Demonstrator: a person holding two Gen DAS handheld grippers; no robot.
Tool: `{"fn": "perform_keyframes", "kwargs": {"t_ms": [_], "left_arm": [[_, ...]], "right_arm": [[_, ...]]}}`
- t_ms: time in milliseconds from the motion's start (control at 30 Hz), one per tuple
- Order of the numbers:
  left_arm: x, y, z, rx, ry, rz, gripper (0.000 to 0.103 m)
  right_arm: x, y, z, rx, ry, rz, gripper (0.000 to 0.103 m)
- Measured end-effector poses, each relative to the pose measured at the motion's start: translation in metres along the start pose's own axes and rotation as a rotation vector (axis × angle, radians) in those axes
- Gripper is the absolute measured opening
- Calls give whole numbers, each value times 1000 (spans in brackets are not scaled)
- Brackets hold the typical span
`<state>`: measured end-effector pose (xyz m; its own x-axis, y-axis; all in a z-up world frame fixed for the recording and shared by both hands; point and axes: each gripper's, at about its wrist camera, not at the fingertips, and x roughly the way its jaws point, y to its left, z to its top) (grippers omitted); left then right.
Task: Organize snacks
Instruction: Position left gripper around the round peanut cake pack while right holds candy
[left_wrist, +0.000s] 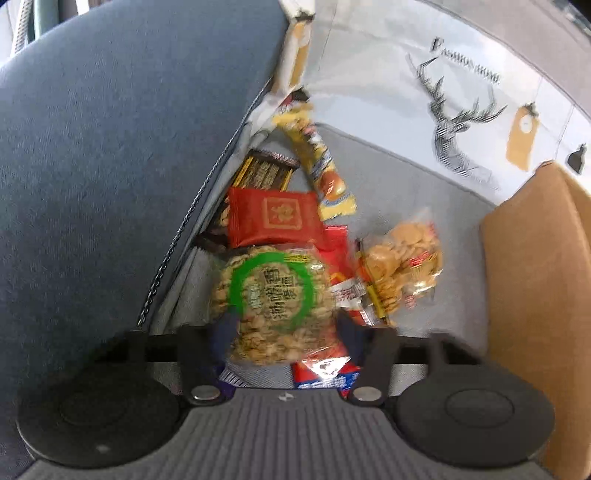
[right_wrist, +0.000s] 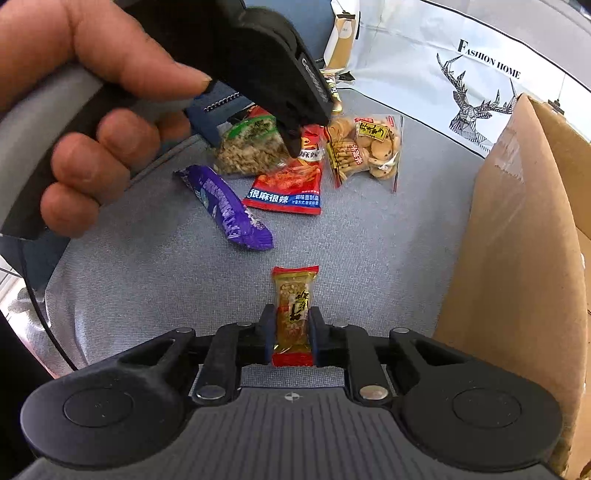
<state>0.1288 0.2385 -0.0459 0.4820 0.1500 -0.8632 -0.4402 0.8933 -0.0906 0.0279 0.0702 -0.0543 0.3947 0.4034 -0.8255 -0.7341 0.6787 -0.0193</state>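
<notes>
In the left wrist view the left gripper sits at the bottom centre, its jaws closed on a round peanut-brittle pack with a green ring; the pack fills the gap between the two blue pads and juts forward, up the frame. Behind it, towards the middle, lie a red square packet, a yellow stick pack and a dark striped wrapper, piled against a blue-grey cushion that fills the left half. Right of centre rests a clear bag of small biscuits. This view is motion-blurred, so the print is hard to read, and the red pouch under the round pack is mostly covered.

In the right wrist view the right gripper at the bottom centre has its jaws shut on a slim nut bar in a red-ended wrapper, held lengthwise between the pads, its far end sticking out over the grey cloth. At upper left the left hand and its tool hide part of the round pack. Below them lie a purple wrapper and a red spicy-strip pouch. A cardboard box is cut off at the right edge.
</notes>
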Motion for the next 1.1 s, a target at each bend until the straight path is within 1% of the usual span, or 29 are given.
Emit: {"fn": "perform_keyframes", "kwargs": {"t_ms": [33, 67, 167, 200, 233, 267, 333, 367, 433, 500, 600, 667, 733, 800, 833, 900, 967, 1000, 1033, 1067, 1100], "left_arm": [[-2, 0, 0, -2, -7, -11, 38], [-3, 1, 1, -8, -9, -28, 35], [-4, 3, -1, -30, -1, -44, 35], [-4, 5, -1, -41, 0, -38, 46], [-4, 7, -1, -51, 1, -26, 69], [-5, 8, -1, -62, -3, -5, 79], [-4, 8, -2, -57, -8, 9, 83], [-1, 5, -4, -38, -1, 25, 84], [10, -5, -9, 22, 35, 88, 88], [19, -11, -10, 37, 70, 118, 90], [24, -5, -9, -29, 75, 100, 87], [21, -5, -8, -34, 57, 109, 78], [15, -9, -7, -8, 36, 110, 43], [7, -10, -7, 2, 6, 91, 29], [4, -10, -7, 11, -6, 81, 25], [-2, -8, -8, 8, -12, 41, 25], [-10, 0, -7, -46, -26, -65, 26], [-17, 8, -6, -96, -51, -122, 32], [-23, 16, -4, -143, -82, -144, 42], [-28, 23, -3, -175, -107, -143, 47], [-31, 30, -2, -211, -130, -131, 54]], "right_arm": [[0, 0, 0, 2, 1, -1, 19], [0, 0, 1, 5, 1, 0, 19], [1, 0, 1, 9, 1, -2, 19], [2, 0, 1, 10, 2, -1, 19], [2, -1, 1, 10, 4, 1, 19], [2, -1, 1, 11, 5, 2, 19], [2, 0, 1, 9, 9, 1, 19], [3, 0, 1, 8, 10, 0, 19], [3, 0, 1, 5, 14, 0, 19], [5, 0, 1, 4, 20, 0, 19], [6, 1, 1, 0, 20, -2, 19], [6, 1, 1, 0, 20, 0, 19], [5, 0, 1, 3, 17, -3, 19], [5, 1, 0, -3, 15, -3, 19], [5, 2, 1, -3, 14, -5, 19], [4, 3, 1, 2, 12, -4, 19], [4, 3, 1, 7, 11, -4, 19], [3, 3, 1, 9, 11, -4, 19], [3, 3, 1, 10, 10, -3, 19], [3, 3, 1, 12, 10, -1, 19], [2, 2, 1, 13, 11, 0, 19]]}}
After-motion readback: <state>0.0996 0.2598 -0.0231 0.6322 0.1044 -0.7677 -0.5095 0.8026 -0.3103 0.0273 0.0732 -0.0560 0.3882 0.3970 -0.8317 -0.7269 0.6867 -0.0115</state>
